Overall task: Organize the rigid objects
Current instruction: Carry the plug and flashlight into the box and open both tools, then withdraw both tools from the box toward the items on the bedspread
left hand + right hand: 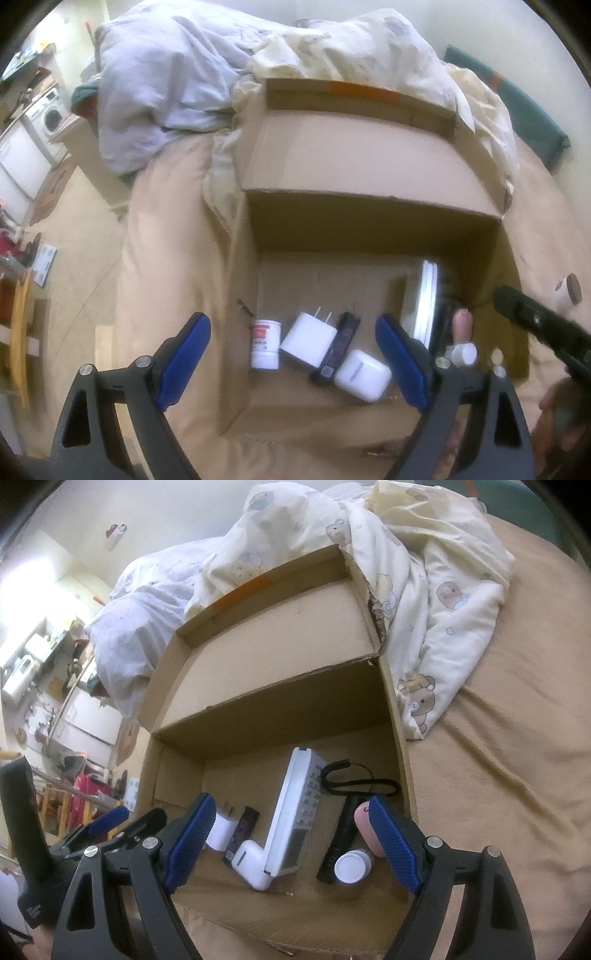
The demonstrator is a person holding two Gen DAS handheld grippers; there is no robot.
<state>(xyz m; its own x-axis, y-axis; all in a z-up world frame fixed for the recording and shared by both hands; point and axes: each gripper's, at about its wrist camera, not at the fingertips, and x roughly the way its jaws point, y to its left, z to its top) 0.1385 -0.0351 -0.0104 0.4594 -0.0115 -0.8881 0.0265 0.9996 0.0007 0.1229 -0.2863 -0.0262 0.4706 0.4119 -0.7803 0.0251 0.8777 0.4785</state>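
Matt brown cardboard box point(369, 162); glossy white plastic charger point(308, 343); soft wrinkled cloth bedsheet point(517, 738).

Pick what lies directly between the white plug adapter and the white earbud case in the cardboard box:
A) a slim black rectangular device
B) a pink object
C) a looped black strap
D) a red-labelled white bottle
A: in the left wrist view the slim black device lies between the plug adapter and the earbud case, touching both.

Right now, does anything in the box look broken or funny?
Yes. The cardboard box is torn at its far right corner, where the edge looks ragged. Inside, the white calculator stands on its edge, not flat. Nothing looks spilled.
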